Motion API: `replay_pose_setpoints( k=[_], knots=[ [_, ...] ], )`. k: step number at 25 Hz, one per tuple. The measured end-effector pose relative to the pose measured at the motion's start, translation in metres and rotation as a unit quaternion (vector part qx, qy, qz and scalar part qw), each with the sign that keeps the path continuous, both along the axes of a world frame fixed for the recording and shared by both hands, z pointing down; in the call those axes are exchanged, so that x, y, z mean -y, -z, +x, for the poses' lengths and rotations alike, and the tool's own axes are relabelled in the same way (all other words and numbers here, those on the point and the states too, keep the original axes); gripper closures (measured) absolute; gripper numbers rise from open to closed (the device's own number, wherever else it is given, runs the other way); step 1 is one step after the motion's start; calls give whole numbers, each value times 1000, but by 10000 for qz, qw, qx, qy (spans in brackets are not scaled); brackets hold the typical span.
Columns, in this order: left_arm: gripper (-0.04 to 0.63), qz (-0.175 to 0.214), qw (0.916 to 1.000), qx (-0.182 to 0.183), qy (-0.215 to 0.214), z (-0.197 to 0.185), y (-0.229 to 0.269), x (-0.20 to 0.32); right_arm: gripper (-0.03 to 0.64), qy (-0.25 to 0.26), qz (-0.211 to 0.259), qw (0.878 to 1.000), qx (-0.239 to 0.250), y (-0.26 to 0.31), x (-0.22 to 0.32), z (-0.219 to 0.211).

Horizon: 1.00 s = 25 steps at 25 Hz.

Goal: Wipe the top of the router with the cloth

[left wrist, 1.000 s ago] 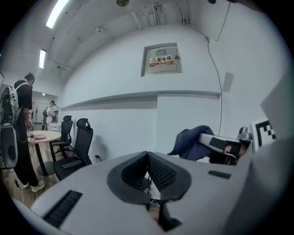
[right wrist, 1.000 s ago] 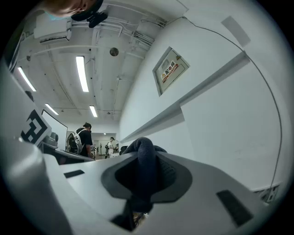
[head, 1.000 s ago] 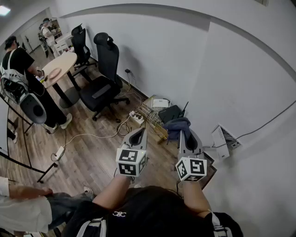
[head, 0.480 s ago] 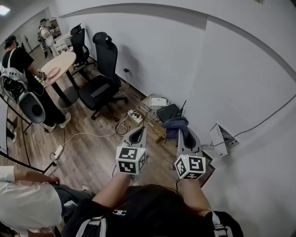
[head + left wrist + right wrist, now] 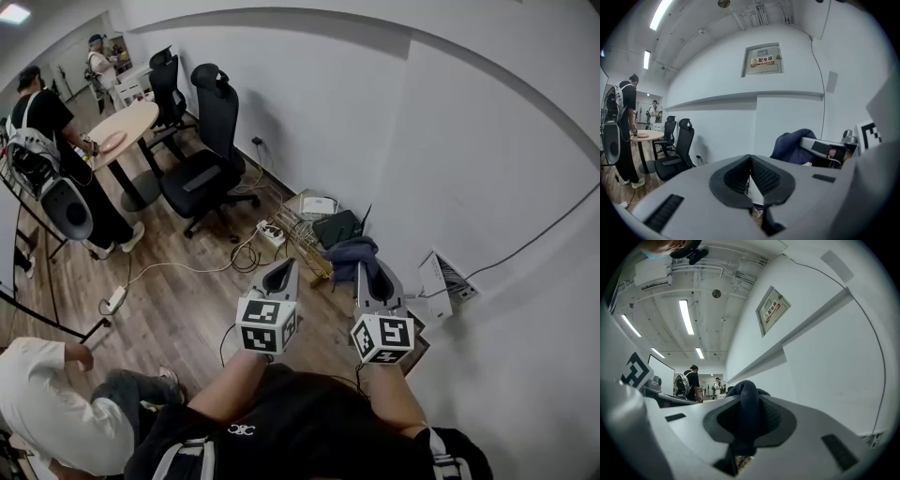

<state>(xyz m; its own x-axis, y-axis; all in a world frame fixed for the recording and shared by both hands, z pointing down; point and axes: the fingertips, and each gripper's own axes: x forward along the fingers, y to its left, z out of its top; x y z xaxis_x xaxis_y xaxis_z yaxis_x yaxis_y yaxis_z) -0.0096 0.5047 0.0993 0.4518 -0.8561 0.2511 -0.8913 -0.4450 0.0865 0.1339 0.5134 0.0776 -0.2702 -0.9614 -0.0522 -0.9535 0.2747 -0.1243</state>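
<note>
Here, the R gripper (image 5: pixel 367 268) (image 5: pixel 745 401) is shown clenched on the dark-blue cloth (image 5: pixel 345 252) (image 5: pixel 746 392). A fold is pinched between its jaws and the rest is bunched ahead of them. The L gripper (image 5: pixel 281 271) (image 5: pixel 750 161) is held alongside, its jaws pressed together w/ nothing between. Both are held over the wooden floor (image 5: pixel 187 300). The black router (image 5: pixel 337 228), antenna up, is seen low by the white wall, just beyond the cloth in the head view. A white box (image 5: pixel 320 204) is set beside it, w/ a wire rack (image 5: pixel 302 236) in front. An office chair (image 5: pixel 208 159) and a round table (image 5: pixel 120 131) are visible at upper left.
</note>
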Motion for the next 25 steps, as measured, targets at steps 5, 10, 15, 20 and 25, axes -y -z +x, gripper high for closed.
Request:
replay_pose_setpoints(
  k=[5, 10, 15, 20, 25],
  knots=[
    [594, -108, 9999, 45, 9, 15, -8, -7, 574, 106, -47, 9999, 5, -5, -5, 11],
    [594, -95, 9999, 78, -10, 26, -11, 0, 574, 111, -42, 9999, 30, -8, 4, 21],
    [594, -58, 10000, 53, -29, 28, -15, 22, 574, 95, -42, 9999, 42, -13, 25, 24],
    [594, -54, 10000, 15, -49, 27, -21, 57, 574, 68, -20, 10000, -3, -16, 60, 24],
    [594, -173, 9998, -1, -106, 27, -31, 106, 574, 7, -67, 10000, -5, -23, 106, 23]
  ],
)
